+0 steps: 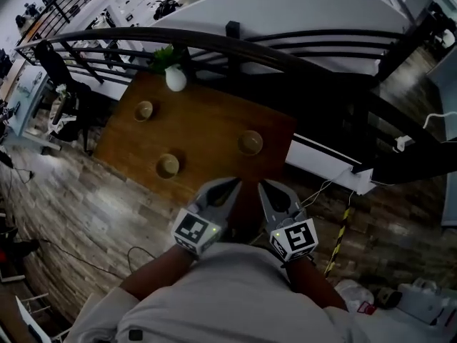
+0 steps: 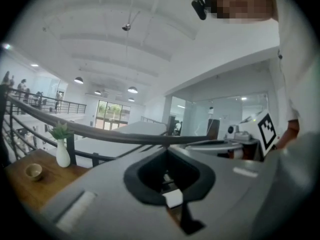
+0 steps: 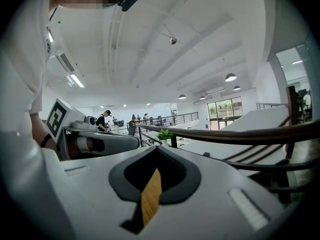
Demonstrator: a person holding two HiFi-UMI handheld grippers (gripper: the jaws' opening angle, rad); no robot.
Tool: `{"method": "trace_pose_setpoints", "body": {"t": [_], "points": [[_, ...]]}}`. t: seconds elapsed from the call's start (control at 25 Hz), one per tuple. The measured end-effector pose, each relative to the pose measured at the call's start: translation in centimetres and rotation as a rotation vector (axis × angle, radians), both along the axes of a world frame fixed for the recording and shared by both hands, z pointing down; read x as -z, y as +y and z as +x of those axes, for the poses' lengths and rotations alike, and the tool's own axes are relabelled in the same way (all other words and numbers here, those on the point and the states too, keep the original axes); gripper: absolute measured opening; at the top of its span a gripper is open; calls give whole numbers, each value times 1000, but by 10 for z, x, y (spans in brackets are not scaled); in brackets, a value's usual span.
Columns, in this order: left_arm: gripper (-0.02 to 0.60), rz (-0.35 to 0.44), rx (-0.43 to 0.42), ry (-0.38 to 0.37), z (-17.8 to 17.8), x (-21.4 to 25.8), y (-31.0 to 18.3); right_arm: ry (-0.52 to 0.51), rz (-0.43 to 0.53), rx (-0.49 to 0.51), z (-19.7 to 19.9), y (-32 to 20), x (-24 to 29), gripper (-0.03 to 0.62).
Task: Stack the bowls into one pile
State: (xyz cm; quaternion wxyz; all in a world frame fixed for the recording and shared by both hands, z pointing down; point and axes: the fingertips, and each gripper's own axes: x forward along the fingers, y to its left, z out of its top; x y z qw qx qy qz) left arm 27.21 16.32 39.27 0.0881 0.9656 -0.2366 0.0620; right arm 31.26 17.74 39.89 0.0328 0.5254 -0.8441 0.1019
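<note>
The wooden table [image 1: 207, 131] by the railing [image 1: 285, 56] carries three small bowls, each standing alone and well apart: the far-left bowl [image 1: 144, 110] near the white vase [image 1: 176, 77], the near-left bowl [image 1: 168, 166] and the right bowl [image 1: 250, 142]. Nothing is stacked, so the whole pile seems yet to be made. The left gripper [image 1: 230, 190] and right gripper [image 1: 268, 191] hang side by side over the table's near edge, short of every bowl, both with jaws closed together and holding nothing.

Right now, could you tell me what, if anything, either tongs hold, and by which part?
Nothing is held; the left tongs and right tongs are both shut, empty.
</note>
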Motion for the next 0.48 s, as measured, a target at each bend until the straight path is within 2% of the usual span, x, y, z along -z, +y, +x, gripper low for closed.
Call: {"method": "trace_pose_setpoints", "body": {"t": [0.48], "points": [[4,-124,-67,-38,29,-48,-110,-32,-131,-114,32,-104,-53,8]]}}
